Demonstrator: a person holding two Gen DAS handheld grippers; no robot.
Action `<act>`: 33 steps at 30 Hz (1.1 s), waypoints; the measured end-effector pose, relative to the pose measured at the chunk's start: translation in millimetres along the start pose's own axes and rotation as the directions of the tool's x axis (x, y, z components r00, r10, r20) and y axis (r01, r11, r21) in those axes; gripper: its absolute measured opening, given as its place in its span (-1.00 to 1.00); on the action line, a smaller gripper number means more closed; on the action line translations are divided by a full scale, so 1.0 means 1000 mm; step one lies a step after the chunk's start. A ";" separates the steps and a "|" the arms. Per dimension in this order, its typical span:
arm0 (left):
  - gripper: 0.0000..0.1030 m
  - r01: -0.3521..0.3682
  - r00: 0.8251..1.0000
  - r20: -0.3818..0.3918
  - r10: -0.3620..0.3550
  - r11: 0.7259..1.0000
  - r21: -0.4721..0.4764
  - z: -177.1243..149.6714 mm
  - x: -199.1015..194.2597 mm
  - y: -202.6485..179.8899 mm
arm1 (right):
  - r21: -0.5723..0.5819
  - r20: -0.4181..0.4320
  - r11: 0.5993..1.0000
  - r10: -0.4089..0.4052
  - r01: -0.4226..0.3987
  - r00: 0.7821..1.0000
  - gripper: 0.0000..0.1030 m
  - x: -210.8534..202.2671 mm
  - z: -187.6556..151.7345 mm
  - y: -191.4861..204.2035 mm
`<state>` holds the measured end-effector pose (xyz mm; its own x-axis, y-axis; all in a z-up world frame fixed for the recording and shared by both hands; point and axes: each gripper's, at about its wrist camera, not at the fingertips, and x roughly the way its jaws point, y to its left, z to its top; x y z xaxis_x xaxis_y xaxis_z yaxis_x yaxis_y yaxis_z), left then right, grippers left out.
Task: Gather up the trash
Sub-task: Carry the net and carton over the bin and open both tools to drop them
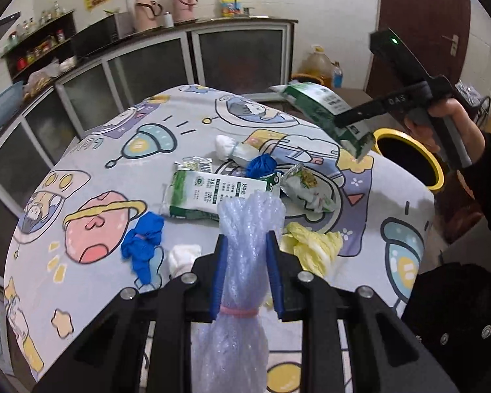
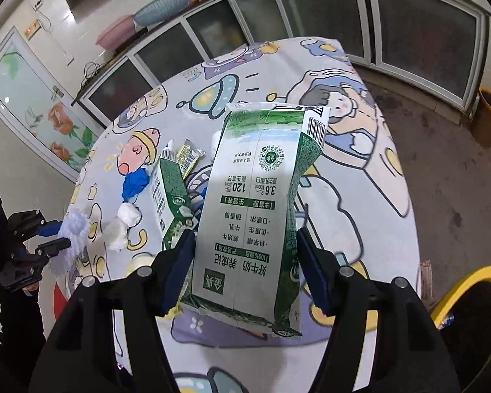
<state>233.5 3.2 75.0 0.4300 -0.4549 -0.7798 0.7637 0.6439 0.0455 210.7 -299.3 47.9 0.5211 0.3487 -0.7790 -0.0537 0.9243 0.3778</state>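
Observation:
My left gripper [image 1: 247, 239] is shut on a bundle of clear bubble wrap [image 1: 250, 216] tied with a pink rubber band, held above the table. The same gripper [image 2: 54, 235] and its bubble wrap [image 2: 75, 226] show at the left of the right wrist view. A flattened green-and-white milk carton [image 2: 255, 213] is clamped across its width by my right gripper [image 2: 245, 239], clear of the table. In the left wrist view that carton [image 1: 324, 108] hangs near the yellow-rimmed bin [image 1: 438, 170]. The bin's rim [image 2: 468, 281] is at lower right, beside the table.
On the cartoon tablecloth [image 1: 81, 163] lie a second milk carton [image 1: 209, 193], a blue glove [image 1: 142, 242], a blue wad [image 1: 262, 165], a snack wrapper [image 1: 306, 186], a cabbage leaf [image 1: 311, 245] and white tissue [image 1: 183, 257]. Cabinets with glass doors stand behind.

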 end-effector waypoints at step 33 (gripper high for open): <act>-0.56 0.383 0.914 0.111 -0.391 0.920 0.086 0.165 0.133 -0.251 | 0.379 0.194 0.894 -0.330 0.239 0.924 0.18 -0.183 -0.178 -0.212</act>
<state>178.5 -320.4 63.0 0.1481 -0.7359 -0.6607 0.9085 0.3652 -0.2032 -24.7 -531.8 21.5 0.6644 -0.0129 -0.7472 0.3999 0.8508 0.3409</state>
